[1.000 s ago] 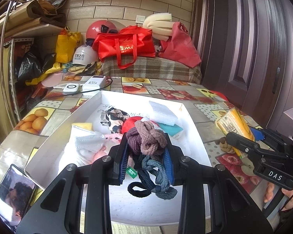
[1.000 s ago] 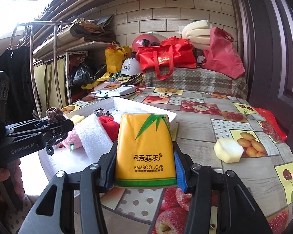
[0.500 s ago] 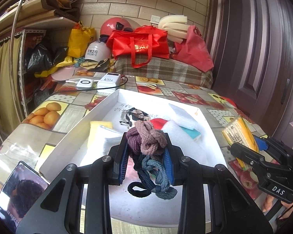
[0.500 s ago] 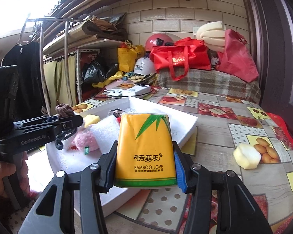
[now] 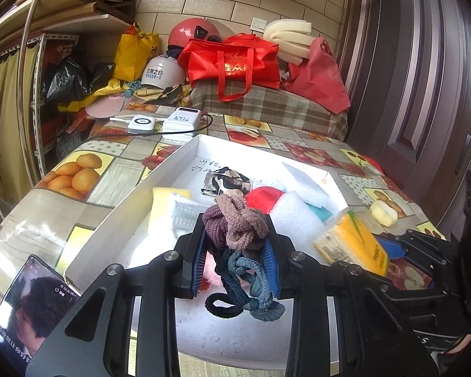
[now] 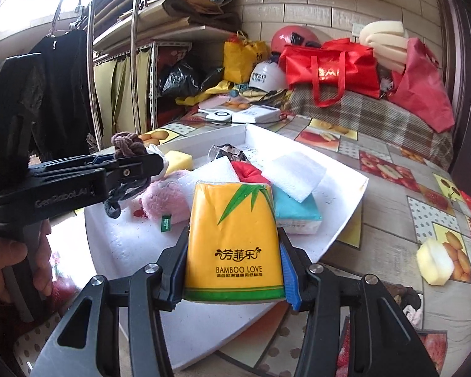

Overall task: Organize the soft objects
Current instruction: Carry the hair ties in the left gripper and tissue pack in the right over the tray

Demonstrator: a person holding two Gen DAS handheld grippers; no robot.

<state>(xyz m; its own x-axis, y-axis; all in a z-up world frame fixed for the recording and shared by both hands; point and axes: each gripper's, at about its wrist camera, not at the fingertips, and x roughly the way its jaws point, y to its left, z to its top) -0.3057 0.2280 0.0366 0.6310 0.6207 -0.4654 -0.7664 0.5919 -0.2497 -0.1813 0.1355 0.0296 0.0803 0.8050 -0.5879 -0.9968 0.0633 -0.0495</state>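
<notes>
Low centre of the left wrist view: left gripper (image 5: 235,260) clamped on a bundle of hair ties (image 5: 238,238), dangling over the white tray (image 5: 172,160). In the right wrist view, right gripper (image 6: 232,270) pinches the yellow tissue pack (image 6: 232,242) above the tray's near edge. Best to lower each over bare tray floor (little left beside the pink plush (image 6: 166,198)) before letting go, clear of the white foam blocks (image 6: 293,172) farther back.
</notes>
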